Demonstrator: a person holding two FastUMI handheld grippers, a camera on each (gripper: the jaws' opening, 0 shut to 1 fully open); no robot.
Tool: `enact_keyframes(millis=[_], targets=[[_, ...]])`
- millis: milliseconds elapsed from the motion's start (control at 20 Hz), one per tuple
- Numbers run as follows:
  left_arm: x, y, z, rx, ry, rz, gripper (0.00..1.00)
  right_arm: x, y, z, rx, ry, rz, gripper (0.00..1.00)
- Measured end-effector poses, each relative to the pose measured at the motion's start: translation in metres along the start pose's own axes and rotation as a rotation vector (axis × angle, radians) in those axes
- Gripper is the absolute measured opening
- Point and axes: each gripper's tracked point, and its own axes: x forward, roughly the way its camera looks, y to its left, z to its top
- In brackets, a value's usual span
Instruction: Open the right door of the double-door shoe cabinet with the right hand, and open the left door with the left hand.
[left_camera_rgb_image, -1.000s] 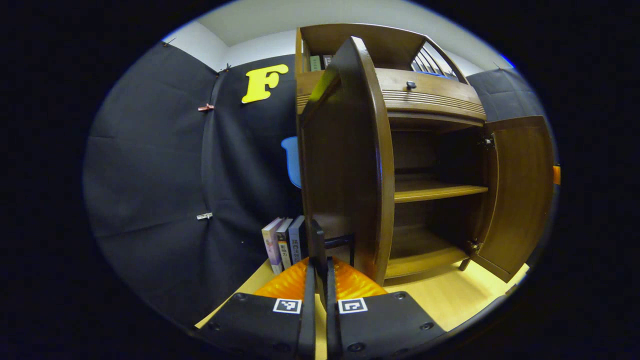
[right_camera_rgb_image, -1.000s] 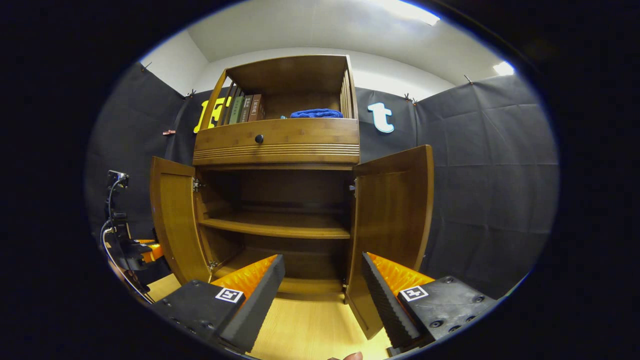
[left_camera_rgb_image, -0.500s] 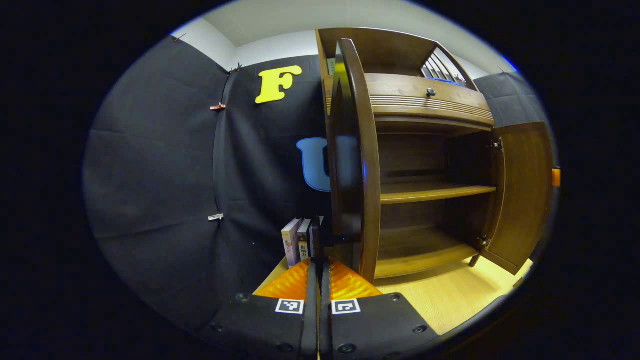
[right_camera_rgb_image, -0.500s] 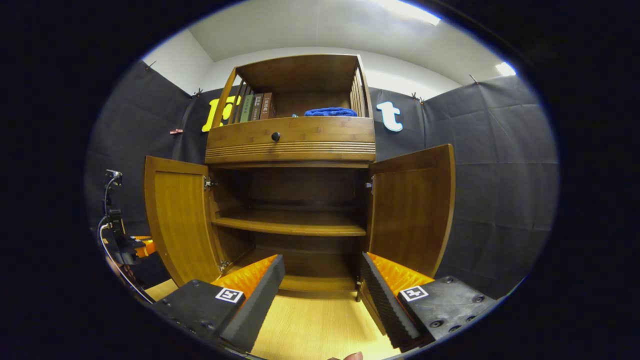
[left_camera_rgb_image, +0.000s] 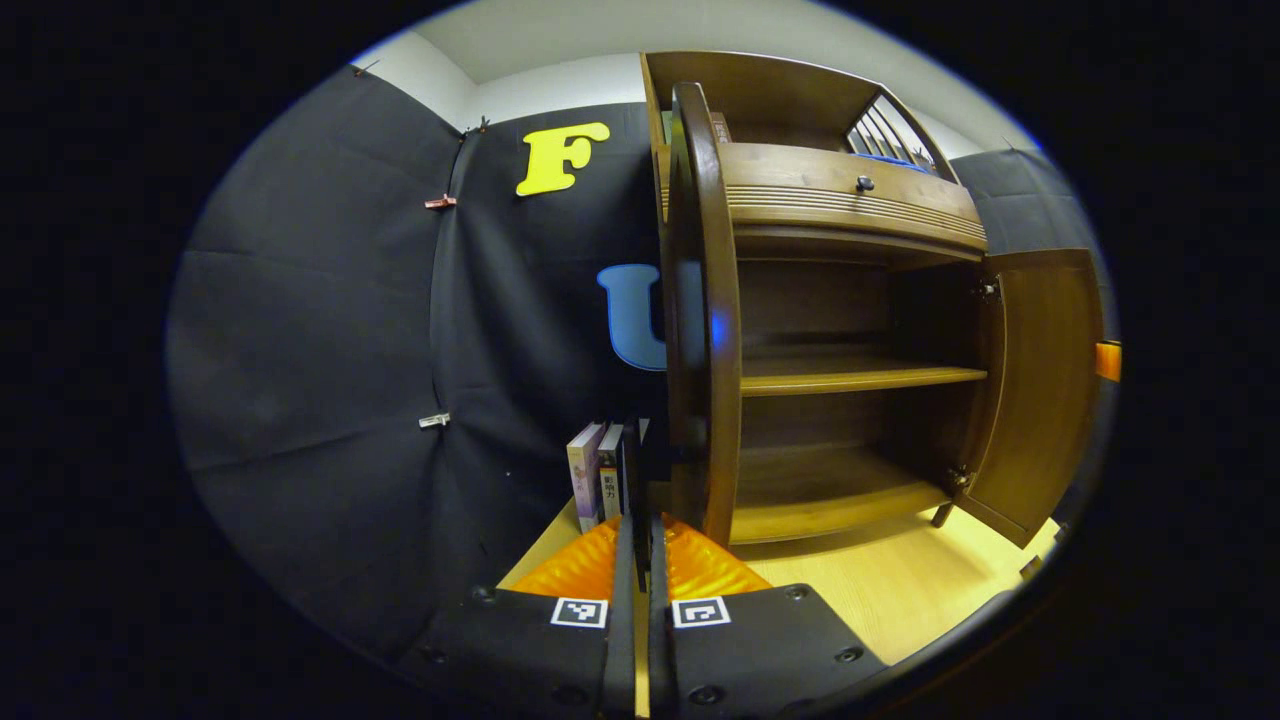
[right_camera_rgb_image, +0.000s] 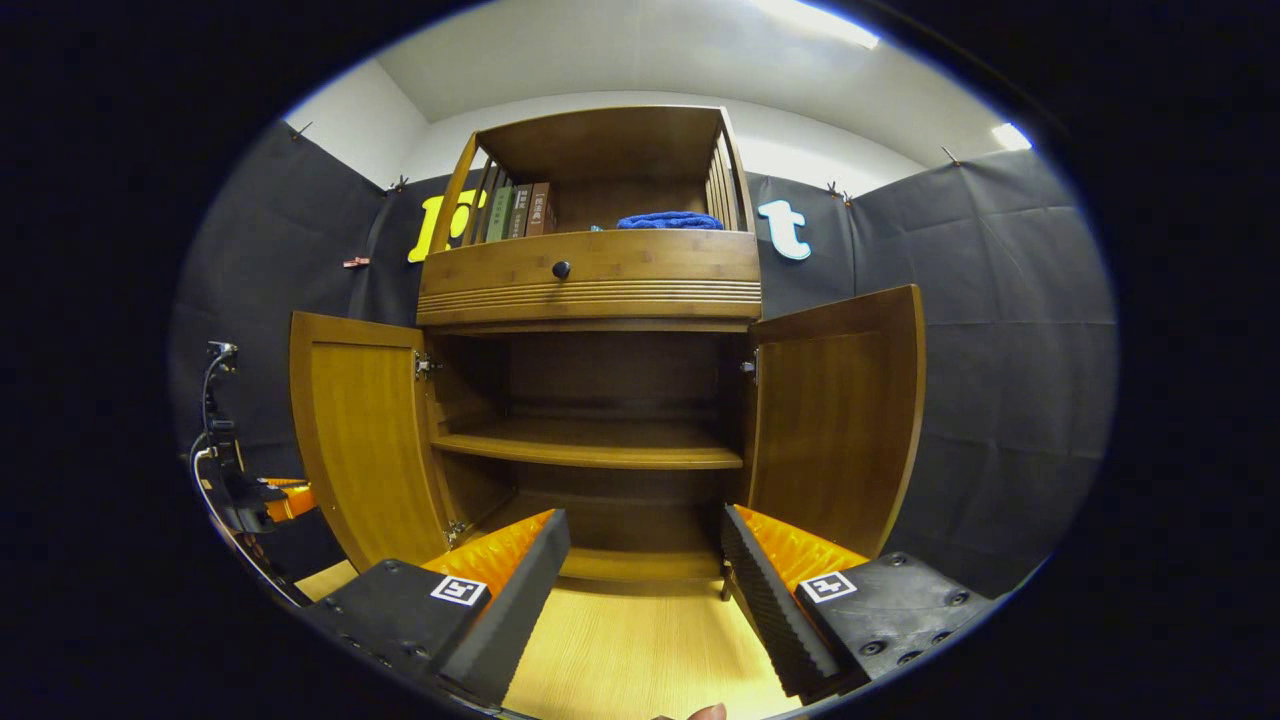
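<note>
A wooden shoe cabinet (right_camera_rgb_image: 590, 290) stands with both doors swung wide: the right door (right_camera_rgb_image: 835, 420) stands free beyond the right gripper (right_camera_rgb_image: 645, 590), whose fingers are spread wide and hold nothing. The left gripper (left_camera_rgb_image: 640, 560) has its fingers pressed nearly together at the lower edge of the left door (left_camera_rgb_image: 700, 310), seen edge-on; whether they pinch a handle I cannot tell. The opening looks about finished, so the next move is likely to let go and draw the left gripper clear.

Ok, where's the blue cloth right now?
In the right gripper view, the blue cloth lies on the shoe cabinet's open top shelf, right of the upright books.
</note>
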Motion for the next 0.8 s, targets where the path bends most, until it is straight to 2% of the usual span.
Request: enact_keyframes(millis=[300, 450, 600, 650, 800], targets=[[-0.033, -0.020, 0.005, 0.011, -0.021, -0.034, 0.10, 0.002, 0.002, 0.002, 0.014, -0.004, 0.012, 0.98], [-0.043, -0.039, 0.008, -0.025, -0.019, -0.064, 0.49, 0.002, 0.002, 0.003, 0.014, -0.009, 0.015, 0.98], [-0.051, -0.056, 0.018, -0.017, -0.041, -0.083, 0.87, 0.002, 0.004, 0.004, 0.014, -0.017, 0.023, 0.98], [-0.053, -0.064, 0.023, -0.014, -0.051, -0.093, 0.94, 0.003, 0.005, 0.004, 0.014, -0.019, 0.026, 0.98], [-0.059, -0.084, 0.037, 0.001, -0.077, -0.121, 0.94, 0.002, 0.007, 0.006, 0.017, -0.028, 0.027, 0.98]])
